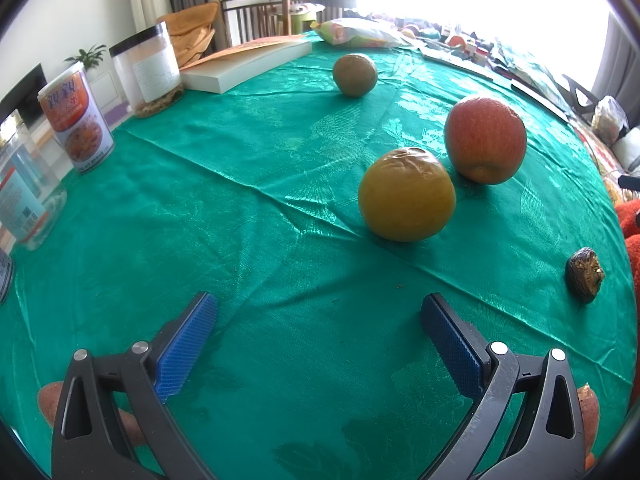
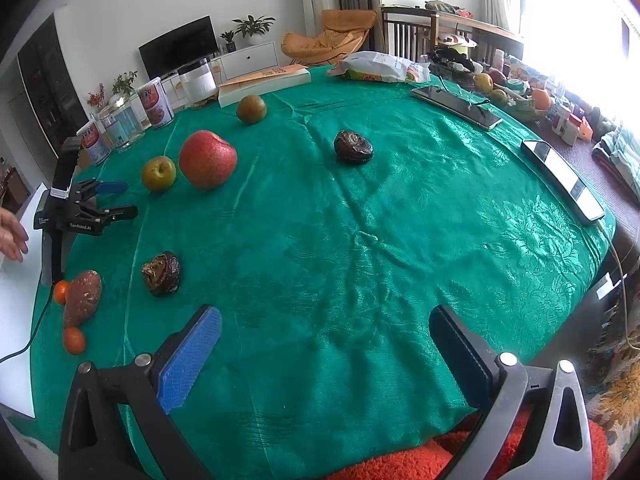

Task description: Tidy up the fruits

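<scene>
Fruits lie on a green tablecloth (image 2: 380, 220). A red apple (image 1: 485, 139) (image 2: 207, 159) sits beside a yellow fruit (image 1: 406, 194) (image 2: 159, 173). A brownish-green fruit (image 1: 355, 75) (image 2: 251, 109) lies farther back. Two dark wrinkled fruits (image 2: 353, 147) (image 2: 161, 273) lie apart; one shows in the left wrist view (image 1: 585, 274). A sweet potato (image 2: 83, 298) and two small oranges (image 2: 74, 340) (image 2: 61, 292) lie at the left edge. My left gripper (image 1: 320, 320) (image 2: 116, 200) is open and empty above the cloth. My right gripper (image 2: 326, 332) is open and empty.
Cans (image 1: 76, 120) and jars (image 1: 146, 70) stand at the table's left. A book (image 1: 248, 62) and a snack bag (image 1: 356, 32) lie at the back. A phone (image 2: 456, 106) and a long flat device (image 2: 562, 176) lie on the right. An orange plush thing (image 2: 420, 460) is at the near edge.
</scene>
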`<state>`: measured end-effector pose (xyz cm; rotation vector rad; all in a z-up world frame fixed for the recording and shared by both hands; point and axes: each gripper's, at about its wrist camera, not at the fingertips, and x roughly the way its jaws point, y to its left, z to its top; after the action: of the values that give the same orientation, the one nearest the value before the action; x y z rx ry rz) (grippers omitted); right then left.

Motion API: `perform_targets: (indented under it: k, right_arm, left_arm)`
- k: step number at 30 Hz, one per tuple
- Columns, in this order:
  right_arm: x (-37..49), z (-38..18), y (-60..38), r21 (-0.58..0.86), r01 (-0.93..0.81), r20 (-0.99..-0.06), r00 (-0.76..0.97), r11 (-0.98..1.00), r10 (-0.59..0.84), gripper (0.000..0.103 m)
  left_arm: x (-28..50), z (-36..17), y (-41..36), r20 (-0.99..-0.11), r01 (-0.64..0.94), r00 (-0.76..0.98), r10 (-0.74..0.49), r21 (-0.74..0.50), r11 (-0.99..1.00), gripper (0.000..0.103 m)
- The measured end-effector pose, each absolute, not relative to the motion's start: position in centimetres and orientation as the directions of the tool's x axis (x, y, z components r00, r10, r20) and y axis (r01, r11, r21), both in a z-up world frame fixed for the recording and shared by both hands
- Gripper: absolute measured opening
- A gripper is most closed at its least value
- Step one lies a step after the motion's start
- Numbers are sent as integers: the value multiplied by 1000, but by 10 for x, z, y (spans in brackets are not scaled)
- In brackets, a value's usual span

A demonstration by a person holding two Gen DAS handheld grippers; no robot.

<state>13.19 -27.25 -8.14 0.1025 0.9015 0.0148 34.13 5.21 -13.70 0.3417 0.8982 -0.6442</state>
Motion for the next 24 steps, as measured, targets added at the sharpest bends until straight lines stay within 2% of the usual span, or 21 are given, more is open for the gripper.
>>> perform_targets:
  k: [6, 15, 19, 21, 24]
  right_arm:
    - [123, -78, -266, 78, -3, -762, 644, 997, 61, 103]
    - [116, -75, -284, 162, 37, -734, 672, 986, 95, 103]
    - [114, -71, -279, 143, 23, -722, 687, 989, 88, 103]
    - [113, -70, -279, 142, 20, -716, 692, 990, 89, 103]
    - [112, -68, -283, 163, 24, -711, 696, 986, 101, 103]
  left_arm:
    - [341, -137, 53, -809, 639, 456, -370, 8, 769, 103]
    - [344, -138, 46, -807, 489, 514, -292, -5, 873, 102]
    - [355, -130, 43, -870, 459, 442, -219, 9, 888, 101]
    - [348, -102, 54, -835, 391, 505, -221, -7, 920, 101]
    - [320, -28, 73, -719, 283, 659, -222, -36, 958, 101]
